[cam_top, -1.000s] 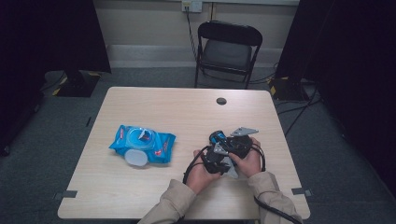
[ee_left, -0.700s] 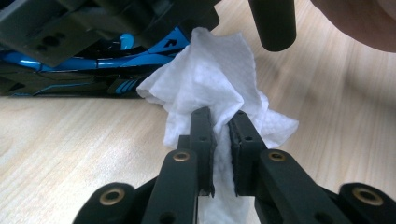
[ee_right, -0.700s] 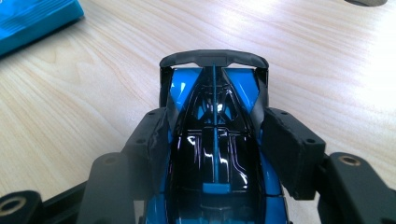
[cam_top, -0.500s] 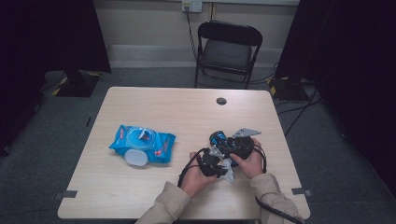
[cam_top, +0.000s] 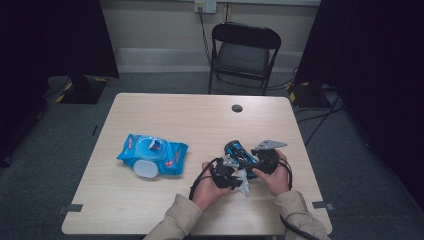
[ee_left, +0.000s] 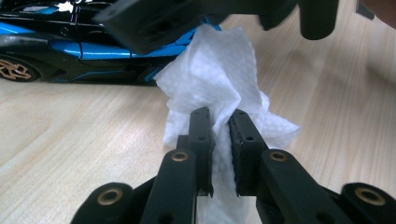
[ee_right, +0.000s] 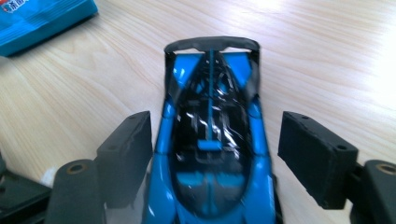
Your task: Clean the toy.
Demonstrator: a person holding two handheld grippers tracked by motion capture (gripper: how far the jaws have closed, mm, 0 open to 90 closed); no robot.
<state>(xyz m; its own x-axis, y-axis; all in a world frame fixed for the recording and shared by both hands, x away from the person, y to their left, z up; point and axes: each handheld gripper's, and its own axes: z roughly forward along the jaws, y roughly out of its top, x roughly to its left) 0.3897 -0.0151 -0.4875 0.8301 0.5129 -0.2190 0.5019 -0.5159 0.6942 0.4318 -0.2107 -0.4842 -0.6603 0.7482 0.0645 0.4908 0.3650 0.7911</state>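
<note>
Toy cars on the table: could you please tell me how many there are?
1: the blue and black toy car lies on the table between the right gripper's open jaws.

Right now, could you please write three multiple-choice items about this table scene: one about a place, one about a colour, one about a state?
1. Where does the blue wet-wipe pack lie on the pale wooden table?
A. left of the hands
B. on the chair
C. right of the hands

2. Which colours has the toy sports car?
A. red and white
B. blue and black
C. all yellow

3. What does the left gripper do?
A. stands open
B. pinches a white wipe
C. pinches the car

Key: 1 A, the high view shows it left; 2 B, seen between the right gripper jaws; 3 B, jaws press the wipe.
</note>
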